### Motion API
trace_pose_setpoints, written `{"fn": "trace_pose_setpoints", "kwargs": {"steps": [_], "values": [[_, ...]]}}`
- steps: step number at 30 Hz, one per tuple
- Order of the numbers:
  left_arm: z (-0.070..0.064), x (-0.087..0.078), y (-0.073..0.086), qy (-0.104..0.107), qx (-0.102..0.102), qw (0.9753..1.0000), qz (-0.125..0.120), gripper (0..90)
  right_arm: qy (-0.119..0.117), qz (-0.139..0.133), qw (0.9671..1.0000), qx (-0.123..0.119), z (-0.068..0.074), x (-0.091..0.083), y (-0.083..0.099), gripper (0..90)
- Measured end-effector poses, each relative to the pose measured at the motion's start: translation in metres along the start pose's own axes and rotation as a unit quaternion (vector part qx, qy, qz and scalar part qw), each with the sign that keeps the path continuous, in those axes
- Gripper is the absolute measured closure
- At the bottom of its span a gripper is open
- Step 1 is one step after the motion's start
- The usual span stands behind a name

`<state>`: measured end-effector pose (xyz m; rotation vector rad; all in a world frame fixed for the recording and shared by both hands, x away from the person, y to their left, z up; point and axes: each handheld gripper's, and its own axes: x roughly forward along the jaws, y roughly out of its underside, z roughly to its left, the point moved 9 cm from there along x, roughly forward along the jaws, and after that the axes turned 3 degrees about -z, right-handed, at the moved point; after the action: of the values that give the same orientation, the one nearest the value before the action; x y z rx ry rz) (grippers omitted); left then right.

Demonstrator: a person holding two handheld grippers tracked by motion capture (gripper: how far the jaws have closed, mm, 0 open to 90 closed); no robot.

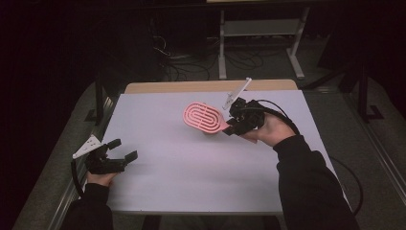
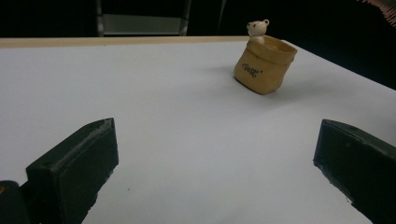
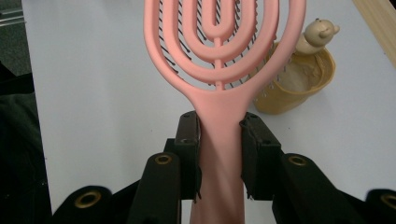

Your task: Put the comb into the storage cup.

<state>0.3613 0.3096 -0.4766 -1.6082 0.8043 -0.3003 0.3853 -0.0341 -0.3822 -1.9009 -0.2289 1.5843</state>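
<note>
Right claw is clamped on the handle of a pink brush, its two jaws pressed flat against either side of the narrow neck just below the oval head. In the right gripper view the brush rises straight up from between the jaws, bristles facing down toward the worktop. Held above the worktop, the brush head hangs over a small tan pot with a bear figure at its rim; whether bristles touch the pot cannot be told. In the high view the brush sits right of centre, toward the far half of the worktop, well short of the far wooden edge and the right edge.

Left claw has its jaws wide apart, holding nothing, low near the left edge of the worktop on the near side. Through the left gripper view the pot stands upright on the white surface, well apart from those jaws, with bare surface all the way between. The middle and near parts of the worktop lie open between the two claws. Beyond the far edge, table legs and cables lie on a dark floor.
</note>
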Motion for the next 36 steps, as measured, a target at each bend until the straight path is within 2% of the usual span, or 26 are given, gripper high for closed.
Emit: {"fn": "trace_pose_setpoints", "kwargs": {"steps": [6,9,13,21,25,28,36], "values": [[-0.004,0.003,-0.014,0.009,-0.011,0.9998,-0.015,0.0,0.000,-0.001,1.0000,-0.004,0.000,0.002,-0.013,69.2],[-0.010,0.008,-0.023,0.015,-0.003,0.9998,-0.015,0.0,0.002,-0.004,0.9999,-0.010,0.000,0.002,-0.022,69.2],[-0.016,0.013,-0.032,0.022,-0.001,0.9996,-0.017,0.0,0.003,-0.003,0.9999,-0.015,0.000,0.003,-0.028,69.2],[-0.035,0.025,-0.054,0.052,0.006,0.9986,0.000,0.0,0.002,-0.012,0.9998,-0.018,0.002,0.002,-0.037,69.2],[-0.041,0.031,-0.063,0.060,0.005,0.9982,0.004,0.0,0.001,-0.015,0.9997,-0.017,0.001,0.003,-0.040,69.2],[-0.046,0.036,-0.069,0.068,-0.003,0.9977,0.007,0.0,0.002,-0.015,0.9998,-0.016,0.001,0.003,-0.042,69.2],[-0.050,0.046,-0.075,0.067,-0.021,0.9972,0.025,0.0,0.004,-0.021,0.9995,-0.024,0.002,0.005,-0.053,69.2]]}}
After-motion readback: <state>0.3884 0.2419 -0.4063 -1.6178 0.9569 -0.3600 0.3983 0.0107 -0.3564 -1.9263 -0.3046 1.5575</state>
